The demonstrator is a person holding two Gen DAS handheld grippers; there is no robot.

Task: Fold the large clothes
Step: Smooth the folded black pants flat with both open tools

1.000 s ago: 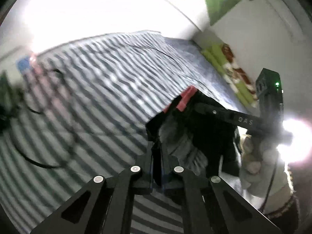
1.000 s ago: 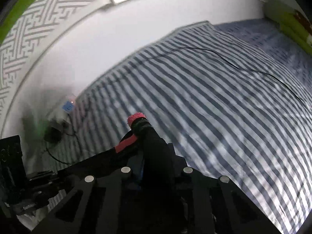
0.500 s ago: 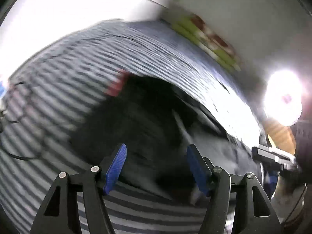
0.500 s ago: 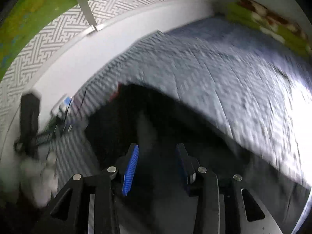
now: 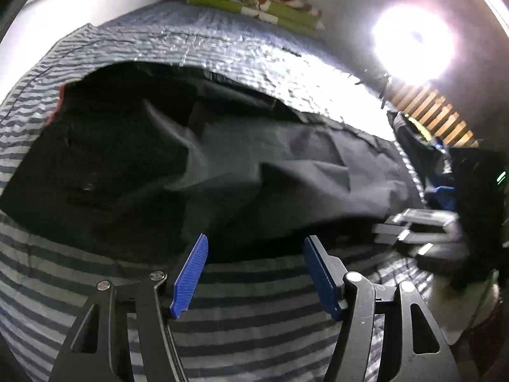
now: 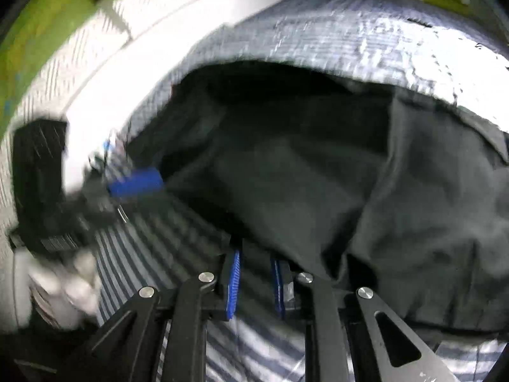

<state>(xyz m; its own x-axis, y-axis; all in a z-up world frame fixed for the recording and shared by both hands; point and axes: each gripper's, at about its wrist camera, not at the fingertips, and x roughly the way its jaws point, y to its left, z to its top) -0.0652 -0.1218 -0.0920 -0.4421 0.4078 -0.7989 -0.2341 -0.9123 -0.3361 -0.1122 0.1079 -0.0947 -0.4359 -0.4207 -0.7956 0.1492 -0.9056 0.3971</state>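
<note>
A large black garment (image 5: 254,165) lies spread and rumpled on the striped bed sheet (image 5: 254,318), with a strip of red trim (image 5: 60,95) at its far left corner. My left gripper (image 5: 256,270) is open just short of the garment's near edge, nothing between its blue pads (image 5: 191,277). The right wrist view shows the same garment (image 6: 318,175). My right gripper (image 6: 254,273) has its jaws a small way apart at the garment's hem, with striped sheet visible between them. Each gripper also appears, blurred, in the other's view: right gripper (image 5: 413,232), left gripper (image 6: 136,184).
Folded green patterned bedding (image 5: 254,3) lies at the bed's far end by a white wall (image 6: 127,57). A bright lamp (image 5: 413,38) glares at the right above wooden slats (image 5: 429,111). A gloved hand (image 6: 63,286) holds the left gripper.
A second ago both grippers were shut on the bunched garment, held up. They have since let go; it now lies spread on the bed. The right jaws are narrower than half a second ago.
</note>
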